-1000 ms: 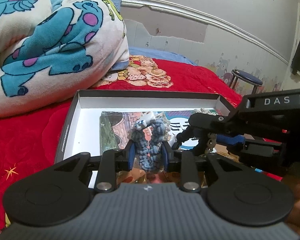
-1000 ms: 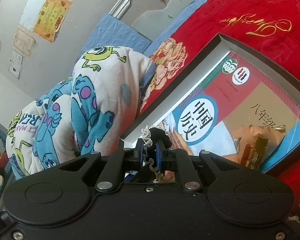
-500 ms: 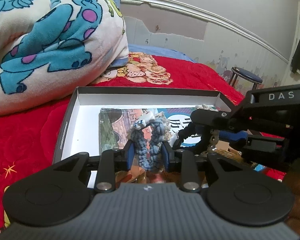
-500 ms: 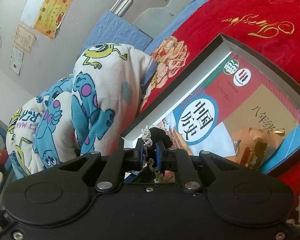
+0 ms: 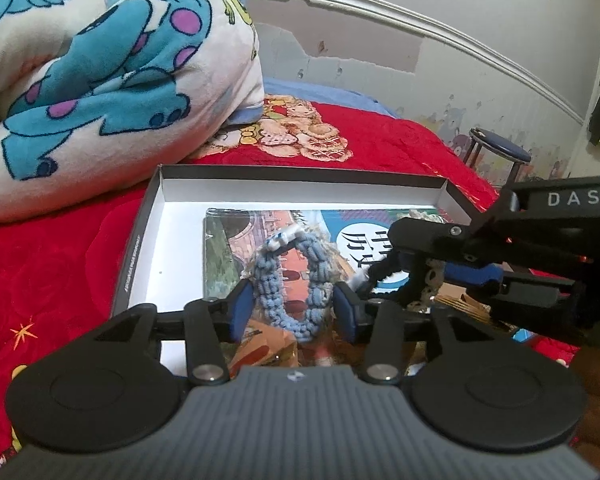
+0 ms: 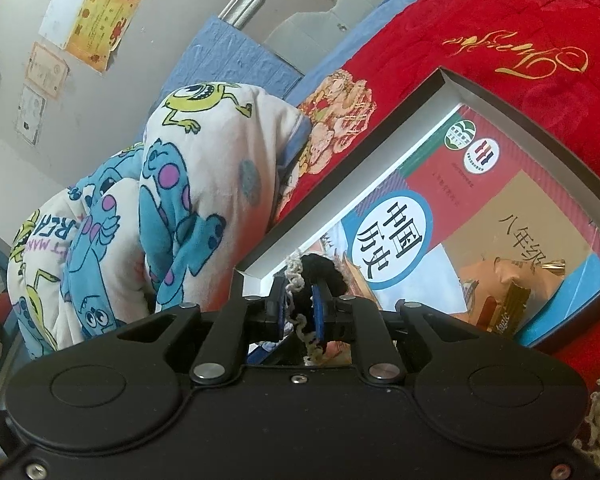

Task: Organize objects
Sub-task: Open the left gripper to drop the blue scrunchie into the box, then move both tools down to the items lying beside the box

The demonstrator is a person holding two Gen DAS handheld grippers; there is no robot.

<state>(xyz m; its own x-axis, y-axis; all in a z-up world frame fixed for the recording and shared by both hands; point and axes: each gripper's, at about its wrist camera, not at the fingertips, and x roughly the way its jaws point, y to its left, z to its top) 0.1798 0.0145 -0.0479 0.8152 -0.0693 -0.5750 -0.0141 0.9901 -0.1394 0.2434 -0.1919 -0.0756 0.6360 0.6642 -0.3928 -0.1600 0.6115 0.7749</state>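
A shallow black box (image 5: 138,240) with white inside lies on the red bedspread, with a history textbook (image 5: 228,256) flat in it; the box (image 6: 512,116) and book (image 6: 432,216) also show in the right wrist view. My left gripper (image 5: 294,310) is open, its blue pads either side of a blue braided loop (image 5: 292,280) that rests on the book. My right gripper (image 6: 302,306) is shut on a black and cream scrunchie (image 6: 320,276) above the box's near corner; it also shows in the left wrist view (image 5: 408,280).
A cartoon-print blanket (image 5: 92,72) is heaped behind the box to the left. A packet of snack sticks (image 6: 508,304) lies on the book's lower end. A blue stool (image 5: 500,150) stands beside the bed at the wall.
My left gripper's jaws have opened wide, and the blue braided loop now sits loose between them on the book. The right gripper stays shut on the scrunchie.
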